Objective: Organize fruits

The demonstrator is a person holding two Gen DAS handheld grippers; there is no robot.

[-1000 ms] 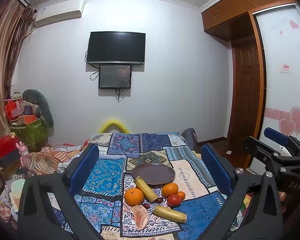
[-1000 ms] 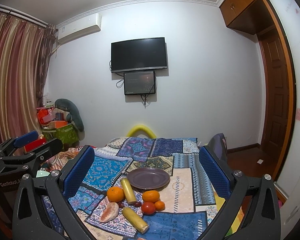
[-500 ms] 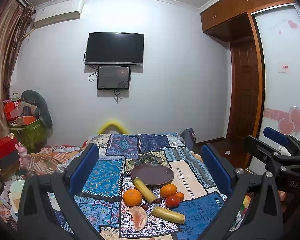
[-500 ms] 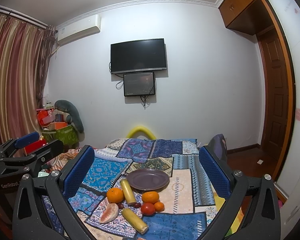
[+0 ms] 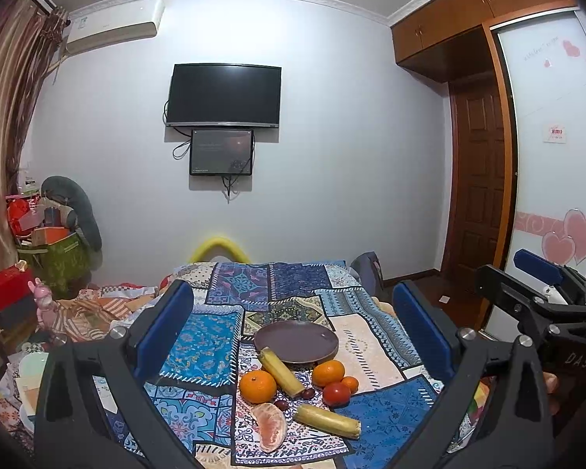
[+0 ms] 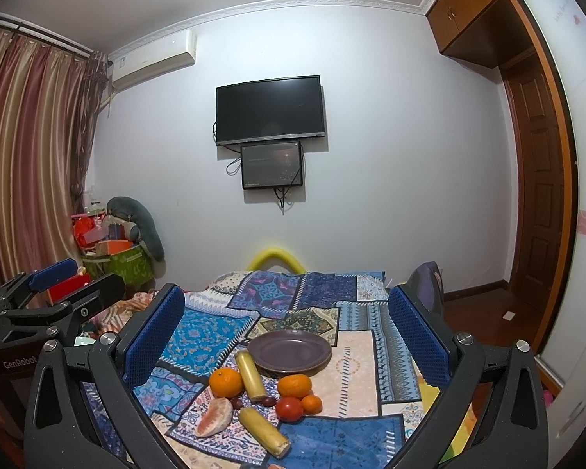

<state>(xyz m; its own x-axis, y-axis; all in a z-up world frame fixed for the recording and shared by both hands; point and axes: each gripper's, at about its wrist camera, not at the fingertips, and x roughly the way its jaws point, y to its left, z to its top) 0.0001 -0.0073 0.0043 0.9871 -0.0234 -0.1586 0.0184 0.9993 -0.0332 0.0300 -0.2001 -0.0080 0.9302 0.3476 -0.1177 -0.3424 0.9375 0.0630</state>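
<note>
Both grippers hover above the patchwork-quilted bed (image 5: 199,348), well apart from the fruit. Since a second ago almost nothing has changed: both views have drifted only slightly and no fruit has moved. My read: this is the pre-approach stage, no pick committed.

Left gripper (image 5: 293,332): jaws wide, nothing between them. Right gripper (image 6: 287,328): jaws wide too, empty. Each shows at the edge of the other's view.

Fruit cluster sits on the quilt, all outside the round dark purple-brown plate (image 6: 289,351), which is bare:
- yellow banana piece (image 6: 251,374), far tip touching or just overlapping the plate rim; can't tell which
- large orange (image 6: 225,382) just left of it
- second orange (image 6: 294,386) just in front of the plate
- small orange mandarin (image 6: 311,403) beside a red tomato (image 6: 290,408)
- second yellow banana piece (image 6: 263,426), nearest the camera, lying diagonal
- peeled citrus half (image 6: 215,417), front left
- small dark red fruits (image 6: 269,401), maybe dates, between the bananas; too small to tell

Judgement: task effectively at zero, plate looks like the target. Next move calls for a descent onto one piece. The round ones may roll on the soft quilt, so close centred. The peeled half will squash, so grip it lightly.
</note>
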